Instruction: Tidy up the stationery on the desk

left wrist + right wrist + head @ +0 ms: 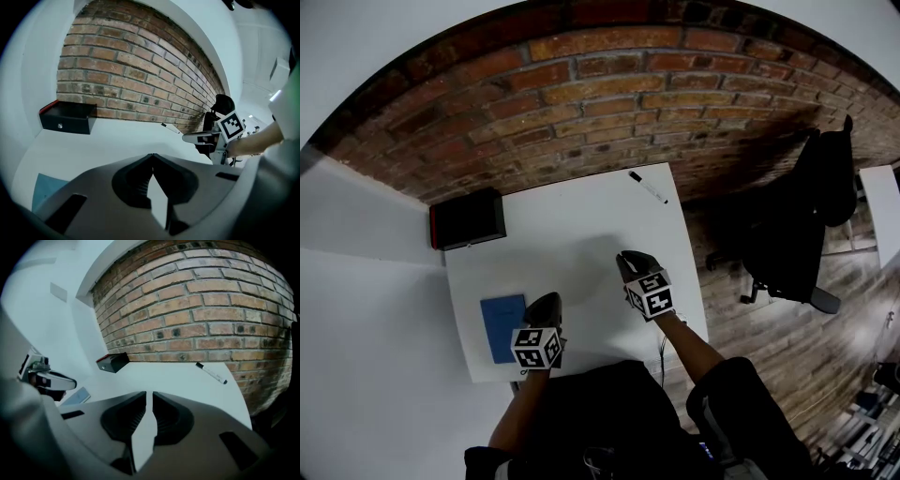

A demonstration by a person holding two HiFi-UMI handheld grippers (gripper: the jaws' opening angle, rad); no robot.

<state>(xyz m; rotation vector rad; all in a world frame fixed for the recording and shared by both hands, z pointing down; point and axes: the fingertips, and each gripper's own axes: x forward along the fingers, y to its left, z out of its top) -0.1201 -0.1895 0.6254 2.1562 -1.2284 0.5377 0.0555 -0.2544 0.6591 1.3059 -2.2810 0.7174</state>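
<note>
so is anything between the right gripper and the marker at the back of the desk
Nothing visible does. Bare white desk lies between the right gripper and the marker near the back right corner. The black box and the blue notebook sit well off to the left of that line.

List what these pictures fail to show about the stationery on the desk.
- black box: contents hidden by its own walls, every view.
- marker: barrel print too small to read, every view.
- blue notebook: near corner covered by the left tongs, head view; largely cut off by those tongs' body, left gripper view.
</note>
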